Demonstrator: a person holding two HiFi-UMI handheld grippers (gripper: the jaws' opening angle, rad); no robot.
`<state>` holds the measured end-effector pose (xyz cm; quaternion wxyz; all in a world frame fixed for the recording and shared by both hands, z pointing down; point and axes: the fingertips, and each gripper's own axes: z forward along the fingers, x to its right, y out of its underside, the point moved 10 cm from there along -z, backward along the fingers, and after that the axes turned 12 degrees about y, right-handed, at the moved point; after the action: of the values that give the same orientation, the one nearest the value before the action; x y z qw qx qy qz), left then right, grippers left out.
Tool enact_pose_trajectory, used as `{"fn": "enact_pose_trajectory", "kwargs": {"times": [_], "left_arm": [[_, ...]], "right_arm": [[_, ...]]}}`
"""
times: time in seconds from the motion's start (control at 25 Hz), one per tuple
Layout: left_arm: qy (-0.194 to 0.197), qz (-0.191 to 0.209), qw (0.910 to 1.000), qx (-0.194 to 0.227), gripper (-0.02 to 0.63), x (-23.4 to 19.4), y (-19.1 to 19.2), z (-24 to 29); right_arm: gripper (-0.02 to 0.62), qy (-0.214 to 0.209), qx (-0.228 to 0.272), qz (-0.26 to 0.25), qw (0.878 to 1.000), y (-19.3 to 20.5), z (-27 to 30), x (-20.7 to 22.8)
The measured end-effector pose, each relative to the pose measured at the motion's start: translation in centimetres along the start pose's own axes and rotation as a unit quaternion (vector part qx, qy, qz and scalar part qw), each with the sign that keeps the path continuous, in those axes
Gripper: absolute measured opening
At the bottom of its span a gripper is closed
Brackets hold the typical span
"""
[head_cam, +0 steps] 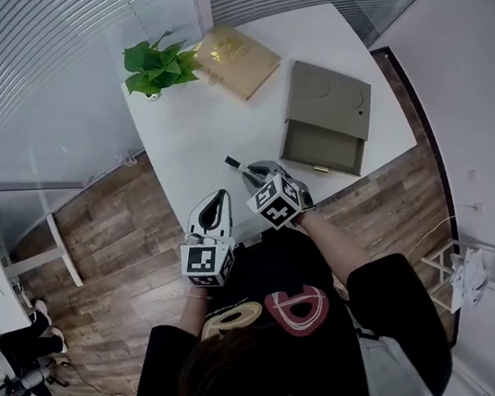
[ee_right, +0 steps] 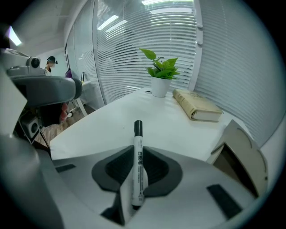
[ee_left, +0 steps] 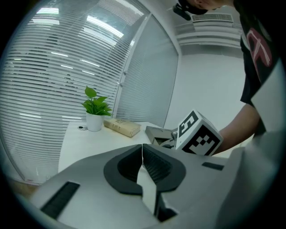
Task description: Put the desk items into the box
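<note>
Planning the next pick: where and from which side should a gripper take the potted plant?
Probably take the white pot across its round wall, jaws level, below the leaves. Come in low from the open table side: it stands upright, foliage overhangs the rim, and the book lies beside it.

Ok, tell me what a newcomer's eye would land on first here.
The black-capped marker clamped in the right gripper, over the white table's near edge. Then the grey-brown box with its drawer pulled open on the table's right side, and the green potted plant beside a tan book at the far-left corner.
</note>
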<state>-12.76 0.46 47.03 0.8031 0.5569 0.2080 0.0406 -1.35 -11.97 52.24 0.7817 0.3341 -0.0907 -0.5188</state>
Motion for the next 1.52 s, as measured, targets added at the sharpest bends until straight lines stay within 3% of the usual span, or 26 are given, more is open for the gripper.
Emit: {"fn": "enact_pose_trajectory", "kwargs": {"times": [0.28, 0.44, 0.64, 1.52], "left_arm": [[0.018, 0.002, 0.9998, 0.013, 0.018, 0.6, 0.0, 0.6], [0.019, 0.006, 0.9997, 0.012, 0.018, 0.5, 0.0, 0.7], [0.029, 0.008, 0.9995, 0.008, 0.018, 0.9, -0.2, 1.2], [0.06, 0.009, 0.9981, 0.009, 0.018, 2.3, -1.0, 3.9]], "right_arm": [[0.072, -0.005, 0.025, 0.004, 1.0, -1.0, -1.7, 0.2], [0.072, 0.0, 0.046, 0.044, 0.998, -1.6, -2.8, 1.4], [0.072, 0.016, 0.054, 0.034, 0.998, -1.7, -3.9, 2.5], [0.072, 0.084, 0.003, 0.031, 0.996, 1.9, -7.5, 8.1]]}}
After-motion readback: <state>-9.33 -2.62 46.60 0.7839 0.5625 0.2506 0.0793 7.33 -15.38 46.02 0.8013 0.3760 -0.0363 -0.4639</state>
